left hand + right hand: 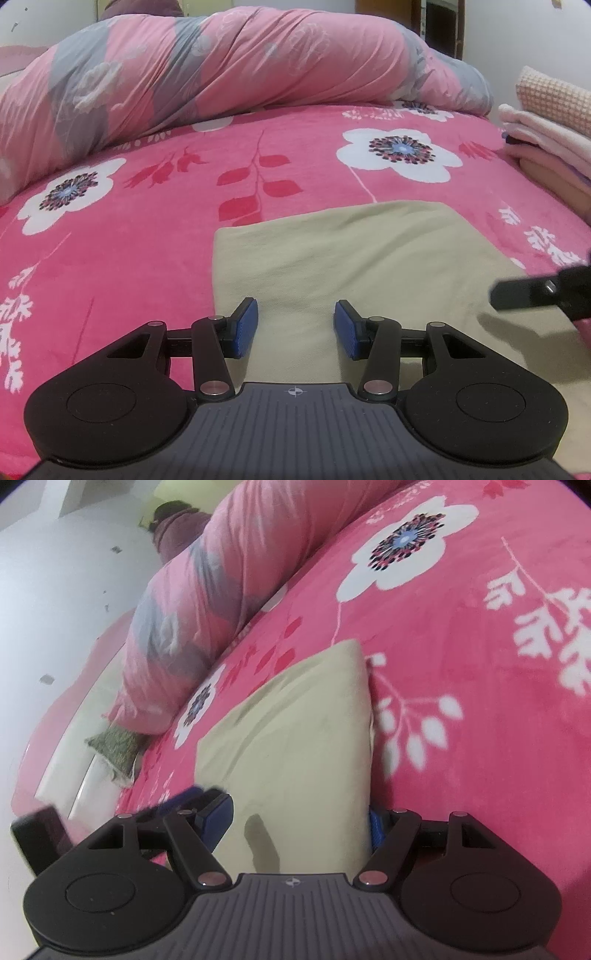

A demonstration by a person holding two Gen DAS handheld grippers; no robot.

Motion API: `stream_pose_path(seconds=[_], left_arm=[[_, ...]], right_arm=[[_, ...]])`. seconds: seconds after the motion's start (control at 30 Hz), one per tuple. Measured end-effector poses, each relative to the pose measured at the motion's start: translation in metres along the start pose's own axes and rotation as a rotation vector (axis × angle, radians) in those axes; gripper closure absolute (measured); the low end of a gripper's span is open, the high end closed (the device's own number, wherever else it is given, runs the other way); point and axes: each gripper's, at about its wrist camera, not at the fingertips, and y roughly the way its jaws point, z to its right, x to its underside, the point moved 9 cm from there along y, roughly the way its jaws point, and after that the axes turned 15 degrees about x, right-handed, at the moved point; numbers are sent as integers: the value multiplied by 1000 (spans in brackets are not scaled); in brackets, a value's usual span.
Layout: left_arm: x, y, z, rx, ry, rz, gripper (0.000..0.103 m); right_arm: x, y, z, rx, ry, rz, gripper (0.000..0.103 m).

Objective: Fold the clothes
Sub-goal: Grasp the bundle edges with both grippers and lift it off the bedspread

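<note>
Lying flat on the pink flowered bed [147,229], near its front edge and well short of the rolled quilt [229,62] along the far side: a pale beige garment [369,258], already squared into a neat rectangle. Looks light, limp and thin, a soft knit or cotton; likely to sag and slide open if lifted by one corner, yet unlikely to slip on the plush bed cover. Best taken at an edge or two neighbouring corners, pinching through all the layers at once so the fold keeps together. Left gripper [295,328] hovering over the near part of the cloth, blue pads [245,326] apart, nothing between them. Right gripper [301,823] spread wider, straddling the near right edge of the garment; cloth between the jaws but not pinched, as far as can be told. Right-hand pad [375,829] half tucked behind the garment's edge, so contact there hard to judge. Left gripper's finger, blurred, just beside it in the right wrist view. Near edge of the garment hidden under both gripper bodies; number of layers not readable. Stack of folded pale cloths [546,147] at the bed's right edge cut off by the frame. Dark shape at the far corner too small to identify.
</note>
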Motion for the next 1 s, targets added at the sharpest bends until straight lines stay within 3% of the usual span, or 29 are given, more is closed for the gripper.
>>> stream_pose_path(seconds=[0.27,0.43,0.6,0.73,0.8,0.93,1.0], left_arm=[[0,-1,1,-4,1,1,57],[0,0,1,-6,2,-1,57],[0,0,0,-1,-1,4,57],[1,-6,-4,49,-30,33,55],[0,-16,-9,103,-77,53,53],[4,-46,-25,176,-186,120,42],[10,-53,-35,187,-238,118,41]], right_arm=[[21,-13,-8,-52,-78,-45,33],[15,-7,-8,-60,-48,-45,43],[5,11,-10,-120,-7,-79,46],[6,14,-6,-132,-11,-68,63],[8,14,-3,-133,-16,-58,67],[9,14,-3,-136,-15,-51,67],[8,14,-2,-141,-12,-51,68]])
